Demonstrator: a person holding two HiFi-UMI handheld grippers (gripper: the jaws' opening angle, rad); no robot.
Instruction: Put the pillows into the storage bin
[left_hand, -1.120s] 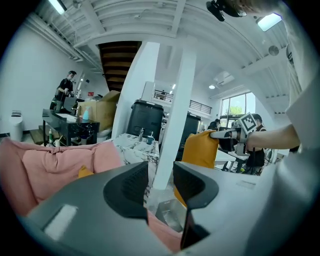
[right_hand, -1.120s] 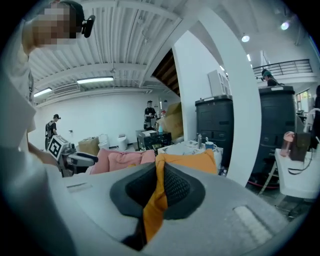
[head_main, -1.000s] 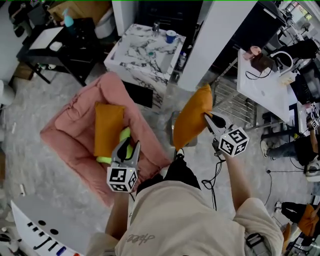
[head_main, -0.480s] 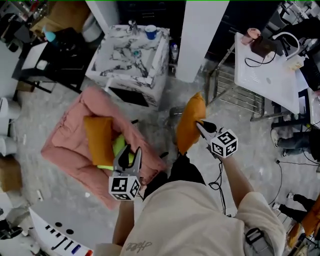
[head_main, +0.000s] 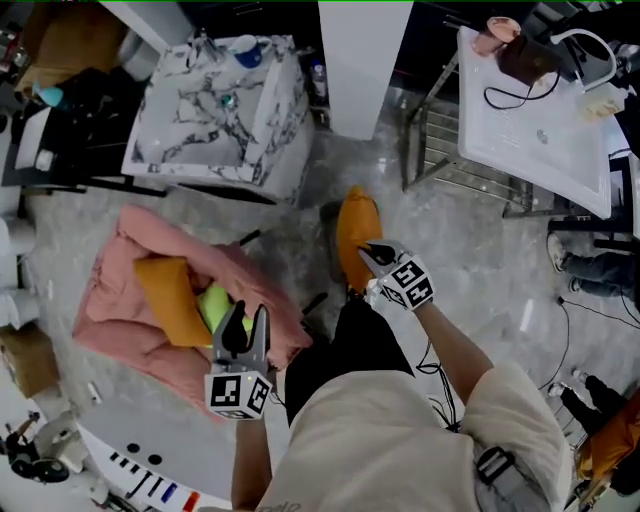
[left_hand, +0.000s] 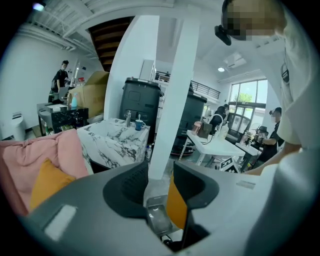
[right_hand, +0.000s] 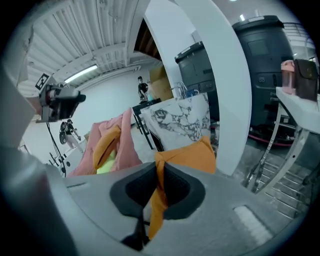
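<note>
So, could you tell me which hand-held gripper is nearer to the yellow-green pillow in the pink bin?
Left. The left hand-held gripper hangs open right beside the yellow-green pillow; the right hand-held gripper is outside the pink bin, shut on an orange pillow.

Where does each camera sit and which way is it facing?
Head view: on the head, looking steeply down at the pink bin; torso, forearms, left claw, right claw show.
Left gripper view: on the left claw, facing the marble table past open jaws; shirt at right.
Right gripper view: on the right claw, shut on the orange pillow, facing the bin; shirt at left.
Both gripper views share table and bin.
</note>
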